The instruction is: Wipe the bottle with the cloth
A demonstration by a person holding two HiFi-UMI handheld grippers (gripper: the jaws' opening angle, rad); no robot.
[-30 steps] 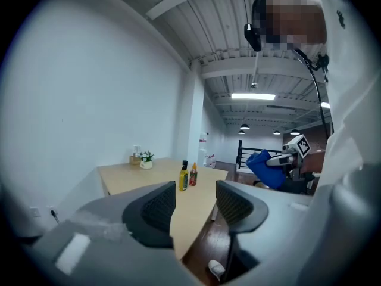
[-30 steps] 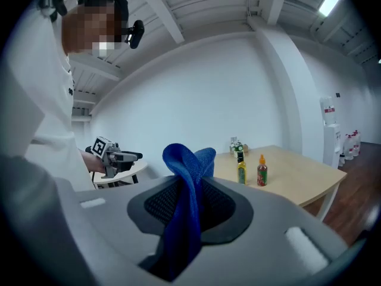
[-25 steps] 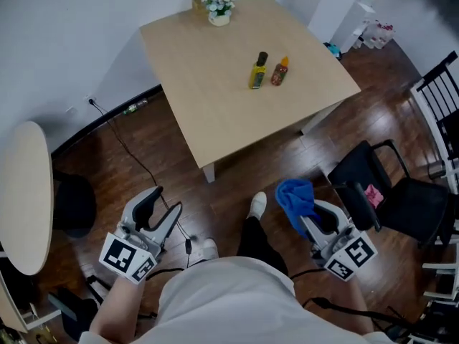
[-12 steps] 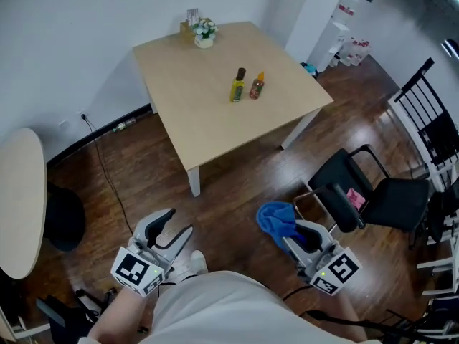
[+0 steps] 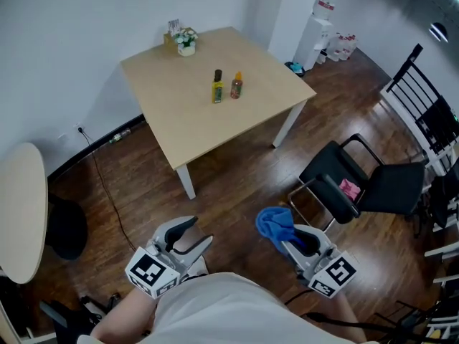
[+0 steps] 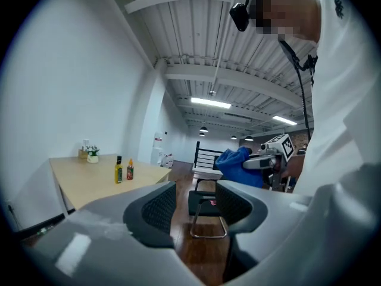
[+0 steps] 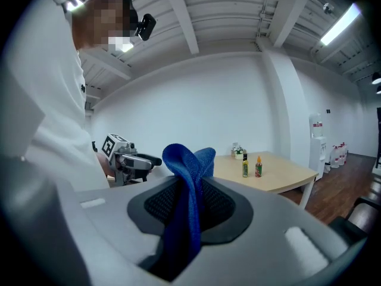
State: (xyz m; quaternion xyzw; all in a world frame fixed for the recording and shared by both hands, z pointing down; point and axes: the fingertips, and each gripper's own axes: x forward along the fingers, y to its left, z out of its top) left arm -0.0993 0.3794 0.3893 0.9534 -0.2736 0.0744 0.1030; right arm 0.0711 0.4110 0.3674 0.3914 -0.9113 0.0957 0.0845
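A person stands on a dark wooden floor (image 5: pixel 237 174), seen from above, with a hand-held gripper in each hand. The right hand-held gripper (image 5: pixel 294 239) is clamped on a blue cloth (image 5: pixel 275 223), which bunches up and flops past the jaw tips. The left hand-held gripper (image 5: pixel 192 235) has its jaws apart with nothing between them.

Well ahead of both hand-held grippers, out of reach, is a pale wooden tabletop (image 5: pixel 179 127). Near its middle two small bottles stand upright, just beside each other: a yellow bottle (image 5: pixel 217 87) with a dark cap and a shorter orange bottle (image 5: pixel 236 86). Which one is to be wiped cannot be told. A pot of flowers (image 5: pixel 186 40) sits at the tabletop's far corner. A black chair (image 5: pixel 358 185) stands ahead and to the right of the right hand-held gripper.

Both bottles look light, narrow and smooth, so probably slippery and easy to tip. The empty left hand-held gripper would likely do best closing around a bottle's body below the neck, steadying it. The cloth looks soft and limp and should wrap readily round the bottle.
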